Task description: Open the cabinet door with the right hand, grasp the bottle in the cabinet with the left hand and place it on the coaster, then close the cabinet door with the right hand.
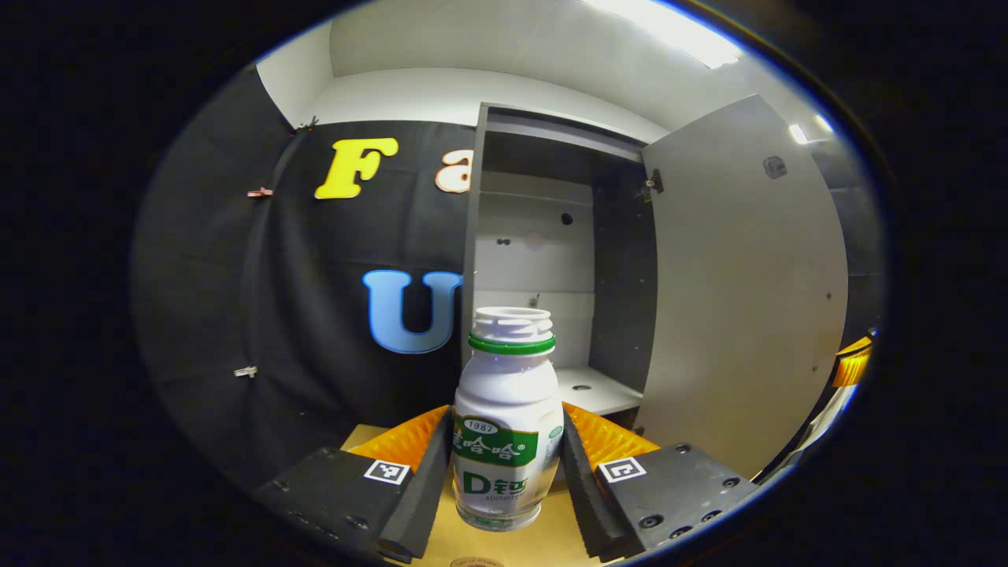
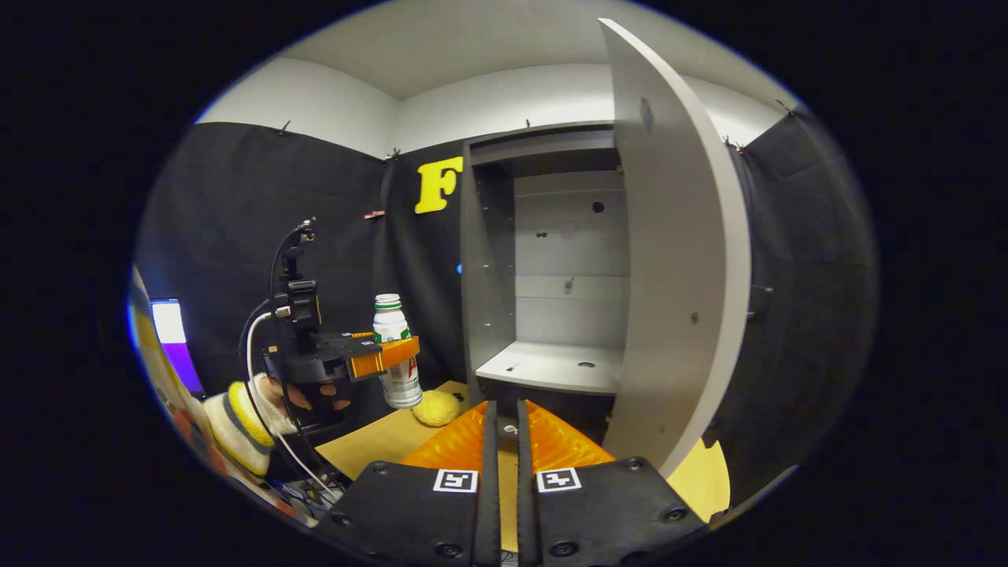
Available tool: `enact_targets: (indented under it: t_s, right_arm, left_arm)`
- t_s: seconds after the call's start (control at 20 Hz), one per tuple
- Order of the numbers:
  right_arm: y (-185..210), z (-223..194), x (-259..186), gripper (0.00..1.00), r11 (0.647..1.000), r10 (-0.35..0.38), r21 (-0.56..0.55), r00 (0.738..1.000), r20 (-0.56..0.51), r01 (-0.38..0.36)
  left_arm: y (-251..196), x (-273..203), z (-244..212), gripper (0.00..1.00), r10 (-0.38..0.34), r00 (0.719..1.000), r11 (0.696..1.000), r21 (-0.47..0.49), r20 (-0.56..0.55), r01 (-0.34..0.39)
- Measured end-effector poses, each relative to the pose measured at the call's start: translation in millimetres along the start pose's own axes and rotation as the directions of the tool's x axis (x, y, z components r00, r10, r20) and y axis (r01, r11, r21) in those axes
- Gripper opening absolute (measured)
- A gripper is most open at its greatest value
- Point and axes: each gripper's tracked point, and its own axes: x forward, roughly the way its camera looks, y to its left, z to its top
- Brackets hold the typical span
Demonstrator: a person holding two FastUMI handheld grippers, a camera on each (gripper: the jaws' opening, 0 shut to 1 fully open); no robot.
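A white bottle [image 1: 504, 425] with a green neck ring and green label hangs above the tan table [image 1: 472, 543]. My left gripper [image 1: 504, 472] is shut on its lower half, both fingers pressing its sides. The right gripper view shows the bottle [image 2: 396, 354] in the left gripper [image 2: 394, 362], just above and left of a round yellow coaster [image 2: 437, 408]. The grey cabinet [image 2: 551, 366] stands open and its shelf is bare. Its door [image 2: 677, 260] is swung out wide. My right gripper [image 2: 504, 441] is shut on nothing, low in front of the cabinet, just left of the door's edge.
A hand in a striped sleeve [image 2: 252, 409] holds the left gripper, with a white cable hanging from it. A lit screen [image 2: 169, 323] stands at the far left. The open door [image 1: 748, 291] reaches out over the table's right side.
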Motion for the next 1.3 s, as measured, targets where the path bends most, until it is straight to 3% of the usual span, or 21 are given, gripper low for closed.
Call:
enact_targets:
  t_s: [0.1,0.2,0.25,0.3,0.4,0.6,0.9,1.1,1.3]
  right_arm:
    - [12,-13,17,0.39,0.997,0.07,-0.011,0.997,-0.013,-0.07]
    - [21,-19,32,0.49,0.995,0.102,-0.002,0.995,-0.009,-0.102]
    - [22,-19,41,0.63,0.995,0.102,0.004,0.995,-0.001,-0.102]
    - [21,-19,55,0.67,0.997,0.082,0.003,0.997,0.006,-0.082]
    - [16,-34,91,1.0,0.999,0.002,-0.041,1.0,0.018,-0.001]
    - [13,-99,130,0.98,0.999,-0.048,-0.007,0.999,-0.006,0.048]
    - [-4,-173,173,0.98,0.99,-0.141,-0.034,0.989,-0.05,0.14]
    - [-12,-190,185,0.98,0.988,-0.153,-0.023,0.986,-0.061,0.152]
    - [-12,-195,189,0.98,0.991,-0.135,-0.013,0.988,-0.069,0.135]
  left_arm:
    - [8,-29,-19,0.72,0.061,0.998,0.998,-0.005,-0.023,-0.061]
    - [19,-45,-38,0.72,0.123,0.992,0.992,-0.004,-0.038,-0.124]
    - [24,-49,-48,0.72,0.146,0.989,0.989,-0.005,-0.041,-0.146]
    - [27,-51,-60,0.72,0.166,0.985,0.986,-0.01,-0.045,-0.167]
    - [35,-52,-91,0.72,0.206,0.977,0.978,0.002,-0.05,-0.206]
    - [28,-42,-160,0.74,0.254,0.967,0.965,0.07,-0.003,-0.254]
    - [22,-12,-273,0.74,0.298,0.954,0.954,0.033,0.002,-0.298]
    - [34,11,-314,0.75,0.326,0.945,0.945,-0.006,-0.003,-0.326]
    - [19,7,-338,0.75,0.301,0.954,0.953,0.033,0.022,-0.301]
